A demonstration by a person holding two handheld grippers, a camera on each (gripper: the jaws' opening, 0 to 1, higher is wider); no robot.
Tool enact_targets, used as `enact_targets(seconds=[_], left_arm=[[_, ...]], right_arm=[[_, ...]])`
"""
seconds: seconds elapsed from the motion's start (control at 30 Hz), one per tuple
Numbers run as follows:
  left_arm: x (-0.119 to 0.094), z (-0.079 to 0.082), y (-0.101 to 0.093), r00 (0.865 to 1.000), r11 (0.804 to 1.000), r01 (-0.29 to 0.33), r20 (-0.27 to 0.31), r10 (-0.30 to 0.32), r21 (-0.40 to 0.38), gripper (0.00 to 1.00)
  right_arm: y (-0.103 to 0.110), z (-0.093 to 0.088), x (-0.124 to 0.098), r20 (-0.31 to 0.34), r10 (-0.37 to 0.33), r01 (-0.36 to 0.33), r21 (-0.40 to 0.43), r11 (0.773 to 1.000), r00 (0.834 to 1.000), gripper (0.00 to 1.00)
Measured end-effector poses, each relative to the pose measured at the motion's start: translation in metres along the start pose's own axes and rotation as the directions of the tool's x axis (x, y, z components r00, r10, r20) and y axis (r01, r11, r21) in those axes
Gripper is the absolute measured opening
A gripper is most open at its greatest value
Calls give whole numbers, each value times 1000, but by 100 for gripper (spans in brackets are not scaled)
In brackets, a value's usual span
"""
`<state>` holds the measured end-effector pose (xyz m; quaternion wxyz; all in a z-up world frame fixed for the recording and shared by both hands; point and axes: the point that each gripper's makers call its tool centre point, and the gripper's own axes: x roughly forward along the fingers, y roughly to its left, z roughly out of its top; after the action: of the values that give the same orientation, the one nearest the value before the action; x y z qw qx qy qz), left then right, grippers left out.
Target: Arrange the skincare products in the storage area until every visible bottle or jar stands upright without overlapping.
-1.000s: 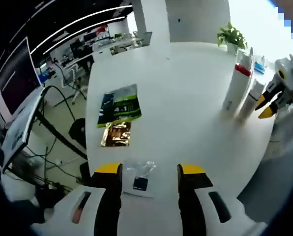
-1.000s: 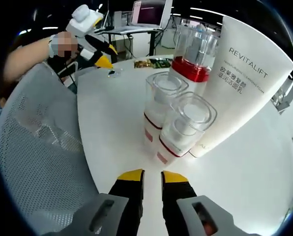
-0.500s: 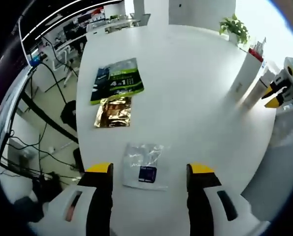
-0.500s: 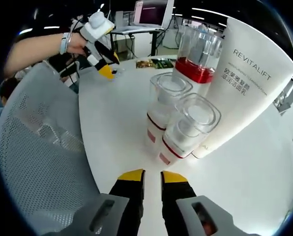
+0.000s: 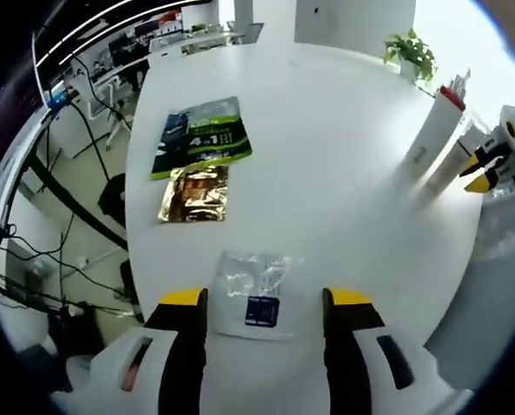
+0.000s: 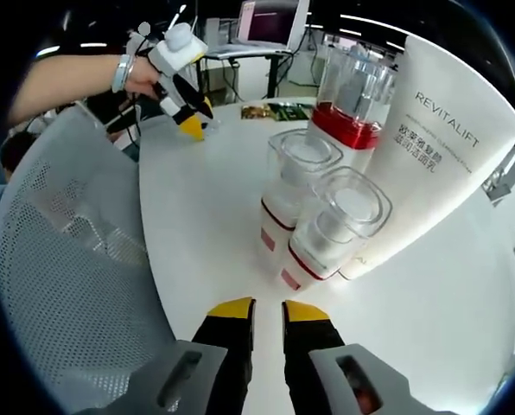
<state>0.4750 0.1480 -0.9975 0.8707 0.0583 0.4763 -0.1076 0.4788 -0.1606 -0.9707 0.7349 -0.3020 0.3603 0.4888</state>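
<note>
1. A cluster of skincare products stands upright on the white bench (image 6: 197, 225), dead ahead of the right gripper (image 6: 267, 309) in the right gripper view — two clear-capped jars, the near jar (image 6: 331, 226) and the far jar (image 6: 294, 186), pressed close together, with a red-banded bottle (image 6: 351, 108) behind them and a large white REVITALIFT tube (image 6: 430, 143) beside them.

2. The right gripper's jaws are nearly together, a thin gap between the yellow tips, and hold nothing; they sit low on the bench, just short of the near jar, which lies straight forward along the jaw line.

3. All four containers have their long axes vertical; the near jar appears to touch the tube and the far jar, though the exact contact cannot be told.

4. In the left gripper view, the left gripper (image 5: 266, 303) hovers with jaws wide apart and empty over a clear plastic sachet (image 5: 256, 294) — well away from the skincare cluster (image 5: 439, 143), which stands at the far right bench edge.

5. A green packet (image 5: 201, 137) and a gold foil packet (image 5: 194, 193) lie flat further up the bench from the left jaws.

6. Judgement: the right gripper is by far the nearer to the products, so any spacing-out of the crowded jars would fall to it, with the jaws first needing to open.
</note>
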Motion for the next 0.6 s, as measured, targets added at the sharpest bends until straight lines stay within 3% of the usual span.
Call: enact_targets(seconds=[0.17, 0.6], left_arm=[[0, 2, 0, 1000, 1000, 8, 6, -8, 4, 41], [-2, 1, -6, 1000, 1000, -20, 18, 20, 0, 33]], right_arm=[[0, 0, 0, -1, -1, 1, 1, 1000, 1000, 6], [0, 2, -1, 11, -2, 2, -2, 1000, 1000, 6]])
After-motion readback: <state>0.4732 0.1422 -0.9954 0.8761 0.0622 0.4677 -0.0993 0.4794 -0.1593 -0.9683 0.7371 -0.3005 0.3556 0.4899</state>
